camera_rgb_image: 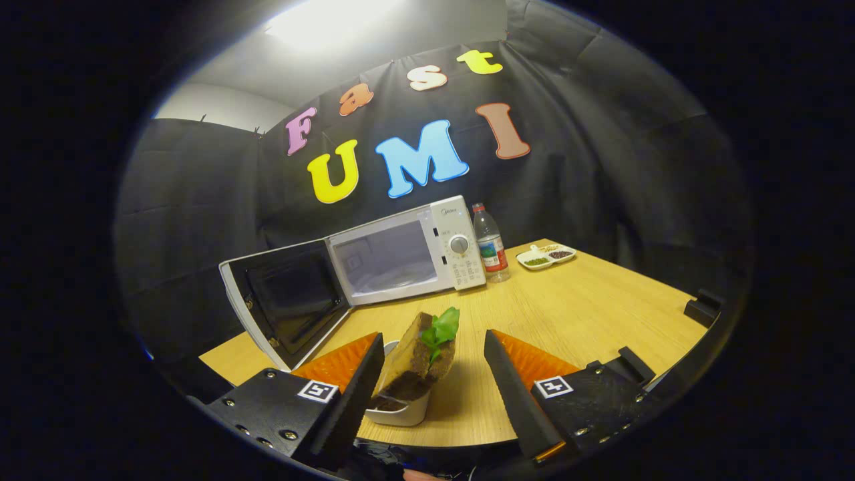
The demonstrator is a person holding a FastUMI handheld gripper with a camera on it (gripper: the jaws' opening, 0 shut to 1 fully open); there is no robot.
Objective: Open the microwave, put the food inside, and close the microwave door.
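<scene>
Tool: fingers spread, pinching nothing.
Sandwich: in a white dish between the fingers, nearer one.
Microwave: beyond, door open.

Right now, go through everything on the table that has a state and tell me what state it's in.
Microwave: door swung wide open, cavity empty.
Sandwich: standing in a white bowl, between the fingers, not yet in the microwave.
Gripper: open, fingers apart either side of the sandwich.
Bottle: upright, capped, beside the microwave.
Dish: filled, beyond the bottle.
</scene>
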